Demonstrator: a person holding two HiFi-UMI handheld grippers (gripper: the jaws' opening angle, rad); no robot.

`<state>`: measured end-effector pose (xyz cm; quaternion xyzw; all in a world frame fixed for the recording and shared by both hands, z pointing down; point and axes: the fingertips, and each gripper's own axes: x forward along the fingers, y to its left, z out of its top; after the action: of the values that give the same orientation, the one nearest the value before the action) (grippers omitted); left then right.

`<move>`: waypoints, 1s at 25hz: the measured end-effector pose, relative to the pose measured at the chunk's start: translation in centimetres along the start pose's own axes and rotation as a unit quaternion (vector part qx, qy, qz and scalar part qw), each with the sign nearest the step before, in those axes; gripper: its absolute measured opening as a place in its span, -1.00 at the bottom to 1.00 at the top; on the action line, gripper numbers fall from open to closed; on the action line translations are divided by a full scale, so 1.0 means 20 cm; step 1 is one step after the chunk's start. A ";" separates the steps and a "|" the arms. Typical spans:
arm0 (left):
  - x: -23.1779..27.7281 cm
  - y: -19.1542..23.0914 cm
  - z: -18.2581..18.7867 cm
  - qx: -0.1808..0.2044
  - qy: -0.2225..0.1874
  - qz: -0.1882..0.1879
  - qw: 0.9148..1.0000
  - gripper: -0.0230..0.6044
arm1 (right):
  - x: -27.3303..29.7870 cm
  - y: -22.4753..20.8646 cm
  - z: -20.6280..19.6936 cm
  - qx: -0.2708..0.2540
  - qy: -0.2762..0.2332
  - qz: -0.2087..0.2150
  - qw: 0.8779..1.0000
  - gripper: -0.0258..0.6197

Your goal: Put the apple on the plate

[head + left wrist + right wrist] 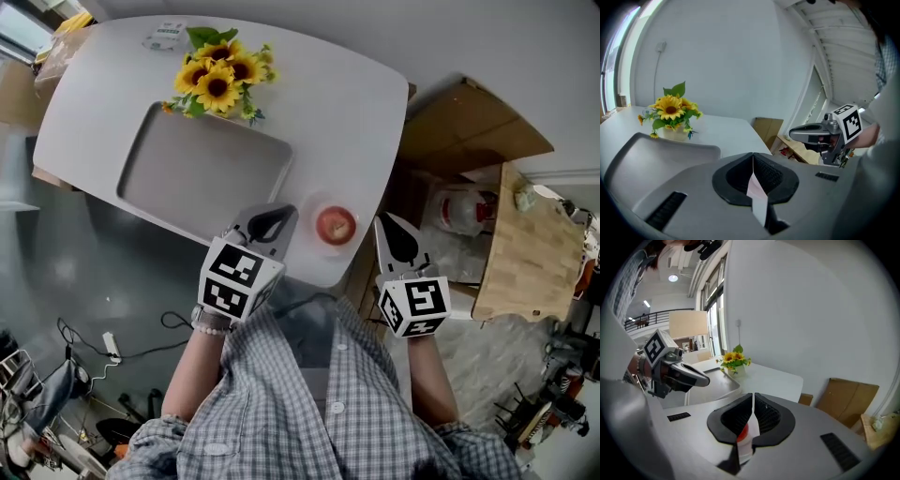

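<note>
A round red apple (336,224) sits on a small pale plate (313,241) at the near edge of the smooth white table (328,112), beside a grey rectangular tray (202,169). The left gripper (272,223) and right gripper (398,234) flank the plate, each with ribbed black jaws pressed together, empty.

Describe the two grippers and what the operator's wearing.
The left gripper and right gripper each have a light grey moulded body with black ribbed jaw pads. Each carries a white cube printed with black square markers. The person wears a grey-and-white checked shirt, forearms uncovered, and a pale beaded bracelet on the left wrist.
</note>
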<state>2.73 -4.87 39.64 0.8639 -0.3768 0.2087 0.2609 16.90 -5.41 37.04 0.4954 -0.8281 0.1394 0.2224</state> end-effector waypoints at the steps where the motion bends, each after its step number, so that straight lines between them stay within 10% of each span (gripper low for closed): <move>1: 0.03 0.00 -0.02 -0.005 0.011 -0.004 1.000 -0.90 | 0.02 -0.01 -0.03 -0.002 0.012 0.001 1.000 -0.83; 10: 0.23 -0.06 -0.25 -0.070 0.100 -0.042 0.992 -0.89 | 0.14 -0.06 -0.34 0.043 0.110 0.019 0.993 -0.83; 25: 0.33 -0.02 -0.44 -0.124 0.181 -0.001 0.976 -0.66 | 0.25 -0.08 -0.55 0.081 0.187 0.054 0.978 -0.82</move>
<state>5.78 -2.92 49.98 0.7732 -0.3453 0.3126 0.4304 18.75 -4.94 49.03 0.4316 -0.7835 0.3079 0.3242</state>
